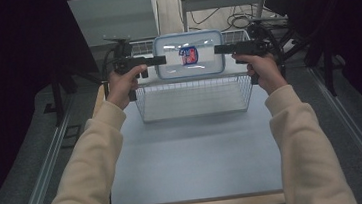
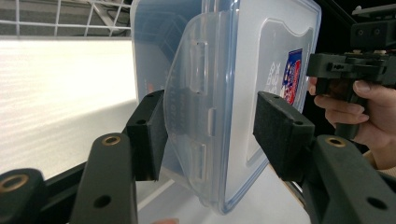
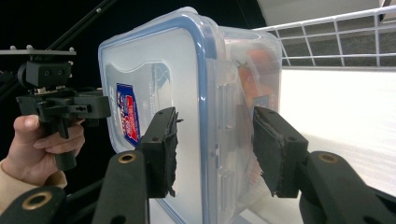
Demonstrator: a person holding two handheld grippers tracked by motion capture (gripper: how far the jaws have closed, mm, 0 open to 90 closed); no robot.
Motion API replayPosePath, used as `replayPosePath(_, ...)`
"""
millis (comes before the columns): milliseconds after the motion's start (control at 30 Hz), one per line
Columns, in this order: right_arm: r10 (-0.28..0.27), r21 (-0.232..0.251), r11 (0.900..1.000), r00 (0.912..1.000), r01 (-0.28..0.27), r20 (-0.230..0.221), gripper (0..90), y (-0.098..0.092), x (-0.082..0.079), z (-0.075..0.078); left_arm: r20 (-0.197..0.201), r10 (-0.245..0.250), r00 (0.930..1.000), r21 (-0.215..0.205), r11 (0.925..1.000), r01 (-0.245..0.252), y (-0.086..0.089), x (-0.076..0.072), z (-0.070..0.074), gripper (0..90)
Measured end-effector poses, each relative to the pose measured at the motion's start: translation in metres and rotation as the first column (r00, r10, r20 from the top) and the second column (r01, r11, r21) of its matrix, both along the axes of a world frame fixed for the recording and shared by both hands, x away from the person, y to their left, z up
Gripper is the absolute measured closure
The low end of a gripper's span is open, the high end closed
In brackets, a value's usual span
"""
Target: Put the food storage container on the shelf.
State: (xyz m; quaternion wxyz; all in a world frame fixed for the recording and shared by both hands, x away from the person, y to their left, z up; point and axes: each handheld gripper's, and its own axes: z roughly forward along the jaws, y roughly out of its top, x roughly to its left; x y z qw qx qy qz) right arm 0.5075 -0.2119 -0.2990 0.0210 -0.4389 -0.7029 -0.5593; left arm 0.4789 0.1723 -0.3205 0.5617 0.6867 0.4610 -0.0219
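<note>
Both grippers' fingers (image 2: 280,135) clamp the lidded container (image 1: 189,55) above the wire basket (image 1: 193,98); lowering in remains.

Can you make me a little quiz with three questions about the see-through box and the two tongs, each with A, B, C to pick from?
1. Where is the plastic box?
A. Lying flat on the table
B. Held up over the wire basket
C. On the floor

2. What colour is the rim of the box's lid?
A. Blue
B. Yellow
C. Green

3. How is the box being held?
A. By one bare hand
B. By the left tongs alone
C. By the left tongs and the right tongs, one at each short end

Answers:
1 B: the high view shows the box in the air above the basket.
2 A: the right gripper view shows a blue band round the lid.
3 C: both tongs squeeze an end of the box, each across lid and base.
</note>
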Motion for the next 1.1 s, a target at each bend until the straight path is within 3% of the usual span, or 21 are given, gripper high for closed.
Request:
replayPosePath(233, -0.032, 0.023, 0.999, 0.9991, 0.033, -0.028, 50.4, -0.002, 0.008, -0.001, -0.077, 0.000, 0.9970, -0.034, 0.9994, -0.003, 0.001, 0.016, 0.001, 45.7)
replayPosePath(400, -0.057, 0.029, 0.998, 0.9973, 0.059, -0.045, 49.6, 0.000, 0.013, -0.003, -0.105, 0.014, 0.9944, -0.060, 0.9980, -0.020, 0.001, 0.023, 0.000, 44.8)
replayPosePath(533, -0.082, 0.006, 0.997, 0.9959, 0.082, -0.038, 48.3, 0.001, 0.015, -0.003, -0.113, 0.022, 0.9934, -0.058, 0.9979, -0.029, 0.000, 0.027, -0.002, 43.1)
replayPosePath(633, -0.099, -0.031, 0.995, 0.9947, 0.098, -0.029, 49.5, 0.005, 0.015, -0.003, -0.141, 0.021, 0.9897, -0.063, 0.9976, -0.031, -0.001, 0.031, -0.006, 39.2)
replayPosePath(733, -0.117, -0.056, 0.992, 0.9928, 0.115, -0.026, 47.0, 0.009, 0.016, -0.006, -0.167, 0.016, 0.9859, -0.100, 0.9944, -0.033, 0.000, 0.037, -0.012, 35.6)
replayPosePath(1100, -0.134, -0.044, 0.990, 0.9904, 0.132, -0.036, 46.9, 0.008, 0.015, -0.010, -0.179, 0.042, 0.9830, -0.097, 0.9935, -0.060, -0.005, 0.042, -0.017, 26.0)
